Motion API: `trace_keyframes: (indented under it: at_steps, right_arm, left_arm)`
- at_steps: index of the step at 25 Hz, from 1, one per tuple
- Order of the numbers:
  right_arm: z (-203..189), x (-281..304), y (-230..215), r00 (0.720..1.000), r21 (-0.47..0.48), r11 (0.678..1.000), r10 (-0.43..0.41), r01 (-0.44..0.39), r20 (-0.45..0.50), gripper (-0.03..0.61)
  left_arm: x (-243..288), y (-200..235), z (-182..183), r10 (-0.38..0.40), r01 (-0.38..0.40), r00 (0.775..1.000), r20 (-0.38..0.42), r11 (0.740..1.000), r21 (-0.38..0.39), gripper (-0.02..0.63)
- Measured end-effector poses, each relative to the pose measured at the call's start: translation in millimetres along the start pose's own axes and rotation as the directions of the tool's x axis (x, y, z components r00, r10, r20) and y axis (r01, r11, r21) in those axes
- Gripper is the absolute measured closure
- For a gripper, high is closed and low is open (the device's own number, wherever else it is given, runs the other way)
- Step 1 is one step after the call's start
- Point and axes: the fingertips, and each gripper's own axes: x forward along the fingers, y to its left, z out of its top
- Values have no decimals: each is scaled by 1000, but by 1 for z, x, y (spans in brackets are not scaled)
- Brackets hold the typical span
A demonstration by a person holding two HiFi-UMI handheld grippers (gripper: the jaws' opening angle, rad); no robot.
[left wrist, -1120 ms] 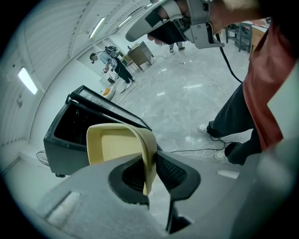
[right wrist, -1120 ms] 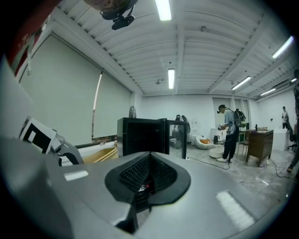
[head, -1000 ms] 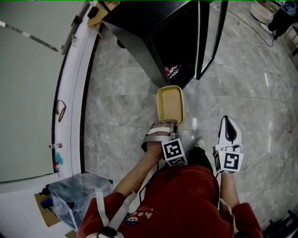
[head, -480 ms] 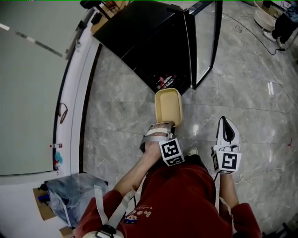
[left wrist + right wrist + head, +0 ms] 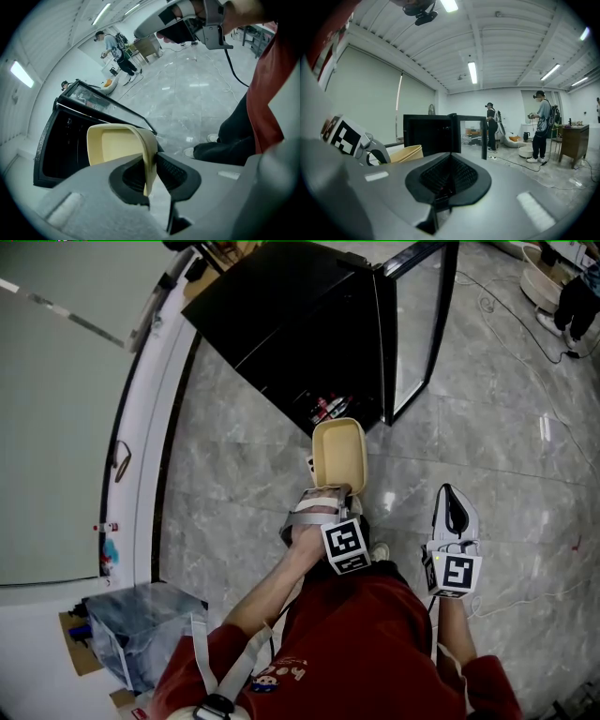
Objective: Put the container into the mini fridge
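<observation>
A cream rectangular container [image 5: 339, 454] hangs over the grey floor, just in front of the black mini fridge [image 5: 281, 320]. My left gripper [image 5: 332, 493] is shut on its near rim. In the left gripper view the thin rim of the container [image 5: 117, 146] is pinched between the dark pads of my left gripper [image 5: 151, 163], and the fridge's dark inside [image 5: 61, 140] lies behind it. My right gripper [image 5: 457, 495] is off to the right, shut and holding nothing. The right gripper view shows the closed jaws of my right gripper [image 5: 450, 164], the fridge [image 5: 433, 133] and the container [image 5: 405, 153].
The fridge's glass door [image 5: 419, 324] stands open to the right. Bottles [image 5: 327, 409] lie low inside the fridge. A white wall base [image 5: 141, 427] runs along the left. A clear plastic bag [image 5: 141, 629] sits at lower left. Cables [image 5: 511, 310] and people [image 5: 541, 124] are farther off.
The fridge has come nearer and lower in the head view. The container stays held in the left gripper and is now closer to the fridge opening. The right gripper has dropped slightly.
</observation>
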Motion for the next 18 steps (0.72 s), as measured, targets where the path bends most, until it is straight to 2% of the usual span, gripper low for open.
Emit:
trace_keyframes:
  at_steps: [8, 13, 18]
  right_arm:
    - [6, 72, -7, 1000, -23, 1000, 3, -3, 1, 577]
    - [21, 134, -1, 998, -54, 997, 61, -62, -13, 577]
    - [45, 193, 16, 995, -33, 995, 97, -97, 6, 577]
  left_arm:
    - [50, 51, -4, -3, 4, 1000, 18, 1000, -28, 558]
    - [73, 90, -10, -16, 18, 999, 30, 997, -76, 558]
    - [97, 128, -19, -23, 27, 999, 40, 994, -107, 558]
